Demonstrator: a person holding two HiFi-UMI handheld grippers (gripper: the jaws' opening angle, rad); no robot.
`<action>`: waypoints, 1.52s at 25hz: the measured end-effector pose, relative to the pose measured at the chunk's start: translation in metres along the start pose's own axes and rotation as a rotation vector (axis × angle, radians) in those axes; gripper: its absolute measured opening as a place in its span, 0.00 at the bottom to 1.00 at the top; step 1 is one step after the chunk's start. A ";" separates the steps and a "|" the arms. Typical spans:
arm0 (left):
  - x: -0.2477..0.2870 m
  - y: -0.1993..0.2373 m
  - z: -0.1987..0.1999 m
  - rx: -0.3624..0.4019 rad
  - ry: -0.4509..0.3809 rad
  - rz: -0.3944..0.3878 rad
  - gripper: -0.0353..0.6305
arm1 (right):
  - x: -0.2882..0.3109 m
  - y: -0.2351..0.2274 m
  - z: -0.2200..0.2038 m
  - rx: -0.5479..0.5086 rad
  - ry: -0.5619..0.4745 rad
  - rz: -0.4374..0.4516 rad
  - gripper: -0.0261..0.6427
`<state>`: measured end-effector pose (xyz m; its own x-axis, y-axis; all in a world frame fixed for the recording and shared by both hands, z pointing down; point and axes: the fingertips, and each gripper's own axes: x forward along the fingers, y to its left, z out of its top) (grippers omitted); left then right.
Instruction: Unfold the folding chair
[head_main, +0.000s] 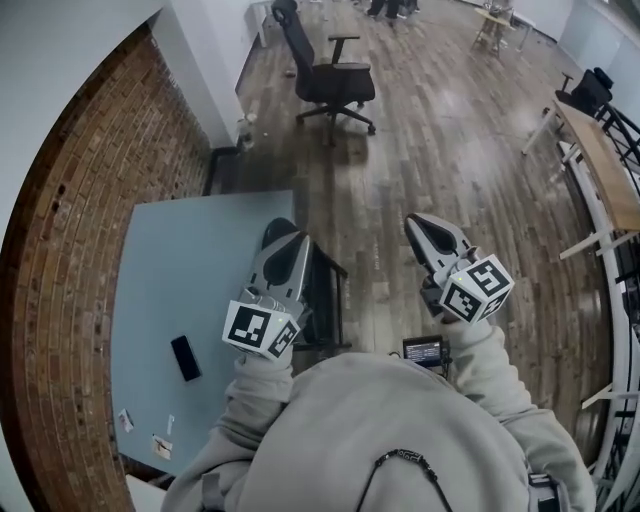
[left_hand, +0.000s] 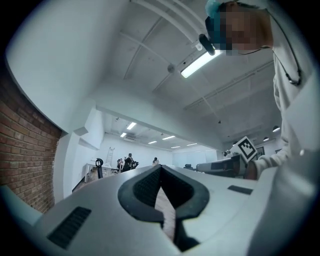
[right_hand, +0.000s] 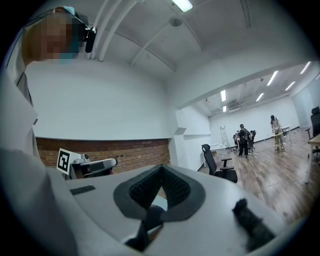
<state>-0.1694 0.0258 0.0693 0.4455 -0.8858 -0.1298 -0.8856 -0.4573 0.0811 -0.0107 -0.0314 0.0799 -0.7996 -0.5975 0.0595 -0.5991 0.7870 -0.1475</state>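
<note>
The folding chair (head_main: 327, 297) is a dark, folded frame standing on edge against the right side of a grey-blue table (head_main: 190, 260). My left gripper (head_main: 284, 230) hovers just left of the chair's top, shut with nothing in it. Out to the right of the chair, over the wood floor, my right gripper (head_main: 417, 224) is also shut and empty. In the left gripper view the jaws (left_hand: 161, 172) meet, and the right gripper (left_hand: 235, 161) shows beyond them. The right gripper view shows its closed jaws (right_hand: 161, 172), with the left gripper (right_hand: 90, 167) to the left of them.
A brick wall (head_main: 90, 200) runs along the left. On the table lie a black phone (head_main: 185, 357) and small cards (head_main: 160, 445). A black office chair (head_main: 332, 78) stands ahead; a wooden table (head_main: 600, 160) lines the right. A small screen device (head_main: 425, 350) sits near my right arm.
</note>
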 end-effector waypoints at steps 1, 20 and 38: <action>-0.002 0.011 -0.003 0.000 0.000 0.018 0.06 | 0.011 0.001 -0.003 -0.003 0.007 0.009 0.05; -0.132 0.163 -0.326 -0.401 0.739 0.292 0.78 | 0.204 0.093 -0.410 0.293 0.819 0.192 0.46; -0.152 0.142 -0.400 -0.430 0.887 0.336 0.31 | 0.221 0.104 -0.637 0.482 1.185 -0.014 0.50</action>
<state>-0.3106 0.0636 0.4958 0.2756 -0.6327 0.7237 -0.9379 -0.0119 0.3468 -0.2765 0.0165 0.7069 -0.4901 0.0926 0.8667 -0.7308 0.4984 -0.4665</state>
